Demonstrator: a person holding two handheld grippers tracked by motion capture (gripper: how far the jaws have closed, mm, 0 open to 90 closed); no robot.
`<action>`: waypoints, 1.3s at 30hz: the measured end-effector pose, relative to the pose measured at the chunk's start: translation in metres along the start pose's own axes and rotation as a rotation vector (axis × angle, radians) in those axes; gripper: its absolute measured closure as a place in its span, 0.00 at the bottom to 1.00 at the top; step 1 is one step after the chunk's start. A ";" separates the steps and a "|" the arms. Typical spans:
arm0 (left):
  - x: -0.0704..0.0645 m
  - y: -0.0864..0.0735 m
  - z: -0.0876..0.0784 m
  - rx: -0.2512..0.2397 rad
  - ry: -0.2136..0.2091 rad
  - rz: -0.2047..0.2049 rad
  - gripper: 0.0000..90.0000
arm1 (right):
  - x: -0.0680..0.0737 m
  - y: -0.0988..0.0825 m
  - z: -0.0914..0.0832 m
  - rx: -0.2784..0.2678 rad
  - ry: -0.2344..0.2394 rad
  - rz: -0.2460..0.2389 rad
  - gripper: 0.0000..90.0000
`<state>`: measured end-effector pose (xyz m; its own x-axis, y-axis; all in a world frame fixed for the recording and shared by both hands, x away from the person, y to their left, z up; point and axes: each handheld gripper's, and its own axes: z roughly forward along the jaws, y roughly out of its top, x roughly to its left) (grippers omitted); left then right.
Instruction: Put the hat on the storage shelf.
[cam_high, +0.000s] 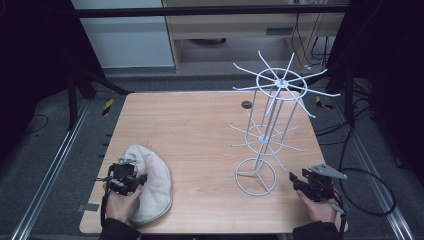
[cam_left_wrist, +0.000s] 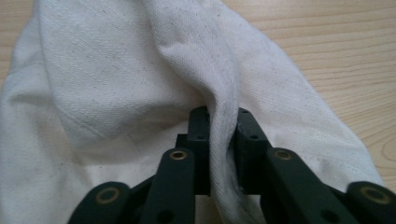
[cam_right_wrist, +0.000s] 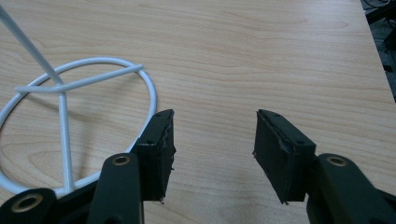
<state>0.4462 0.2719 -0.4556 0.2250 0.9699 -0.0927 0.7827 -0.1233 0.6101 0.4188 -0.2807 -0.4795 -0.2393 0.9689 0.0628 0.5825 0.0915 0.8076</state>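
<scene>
A white cloth (cam_high: 156, 181) lies bunched at the front left of the wooden table (cam_high: 200, 120). My left gripper (cam_high: 136, 180) is shut on it. In the left gripper view, a raised fold of the cloth (cam_left_wrist: 116, 84) is pinched between the two black jaws of the left gripper (cam_left_wrist: 223, 135). A white wire rack (cam_high: 272, 112) with spoke arms on two tiers stands at the right. My right gripper (cam_high: 296, 181) rests just right of the rack's base ring (cam_high: 256, 176). The right gripper (cam_right_wrist: 214, 140) stands open over bare wood, with the base ring (cam_right_wrist: 93, 79) beside its left jaw.
A small dark round mark (cam_high: 246, 105) sits on the table behind the rack. A black cable (cam_high: 370, 195) loops off the table's right edge. The table's right edge (cam_right_wrist: 376, 60) is close to the right gripper.
</scene>
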 end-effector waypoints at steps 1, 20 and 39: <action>0.001 0.000 -0.002 -0.005 -0.003 0.006 0.89 | 0.000 0.000 0.000 0.000 0.000 0.000 0.53; -0.020 0.010 -0.068 -0.276 -0.116 0.176 0.96 | -0.001 0.000 -0.001 -0.008 0.002 0.002 0.53; -0.046 0.041 -0.129 -0.634 -0.246 0.216 0.96 | 0.001 0.001 -0.004 -0.056 0.000 -0.017 0.52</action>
<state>0.3928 0.2491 -0.3253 0.5202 0.8527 -0.0475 0.2345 -0.0891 0.9680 0.4160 -0.2804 -0.4764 -0.2483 0.9675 0.0490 0.5338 0.0945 0.8403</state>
